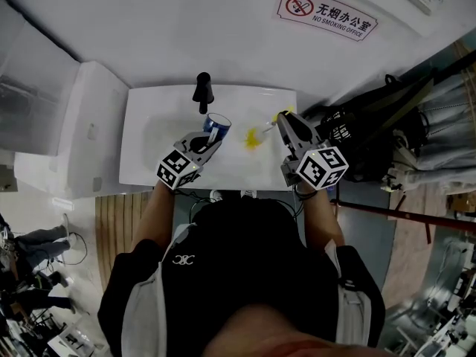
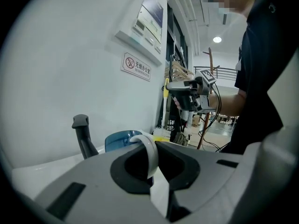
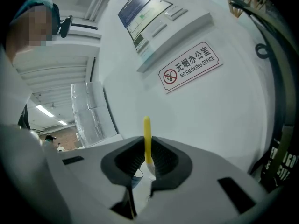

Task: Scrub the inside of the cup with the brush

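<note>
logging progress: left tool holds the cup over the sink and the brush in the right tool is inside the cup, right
Not quite: the left tool does hold the cup over the sink, but the brush in the right tool is outside the cup, off to its right, as the head view shows.

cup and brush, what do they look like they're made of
The cup is probably plastic: its blue wall looks see-through and smooth, and the white handle is opaque and glossy. The brush has a smooth, evenly yellow handle end, which suggests moulded plastic. Its yellow head is too small to judge.
</note>
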Demonstrator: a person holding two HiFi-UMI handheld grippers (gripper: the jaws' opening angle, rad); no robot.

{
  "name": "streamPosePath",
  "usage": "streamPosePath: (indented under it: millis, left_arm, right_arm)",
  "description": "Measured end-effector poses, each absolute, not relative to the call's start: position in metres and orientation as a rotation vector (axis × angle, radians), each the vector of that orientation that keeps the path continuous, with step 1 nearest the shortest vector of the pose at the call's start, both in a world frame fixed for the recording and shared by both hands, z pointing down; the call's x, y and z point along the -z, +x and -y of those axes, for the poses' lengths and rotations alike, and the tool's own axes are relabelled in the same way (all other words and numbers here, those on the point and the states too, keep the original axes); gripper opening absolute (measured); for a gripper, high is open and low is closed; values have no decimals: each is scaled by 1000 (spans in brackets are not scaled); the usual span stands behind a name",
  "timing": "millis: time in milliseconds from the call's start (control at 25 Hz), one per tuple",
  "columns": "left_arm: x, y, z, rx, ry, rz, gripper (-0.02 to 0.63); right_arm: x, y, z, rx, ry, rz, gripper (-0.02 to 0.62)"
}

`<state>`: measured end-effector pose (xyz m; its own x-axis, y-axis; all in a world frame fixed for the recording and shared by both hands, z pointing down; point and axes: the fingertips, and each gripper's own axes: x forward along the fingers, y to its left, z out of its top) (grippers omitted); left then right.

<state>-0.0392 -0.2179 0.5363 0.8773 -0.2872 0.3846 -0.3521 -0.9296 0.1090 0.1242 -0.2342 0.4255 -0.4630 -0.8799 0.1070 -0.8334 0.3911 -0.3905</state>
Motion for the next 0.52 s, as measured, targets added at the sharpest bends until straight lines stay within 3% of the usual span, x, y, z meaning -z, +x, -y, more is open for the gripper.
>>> streamPosePath:
  millis: [520]
  left_arm:
    - [-546, -44, 217, -569, 2846, 489, 38]
  right_arm:
    - [-430, 125, 233, 615, -1547, -2506, 51]
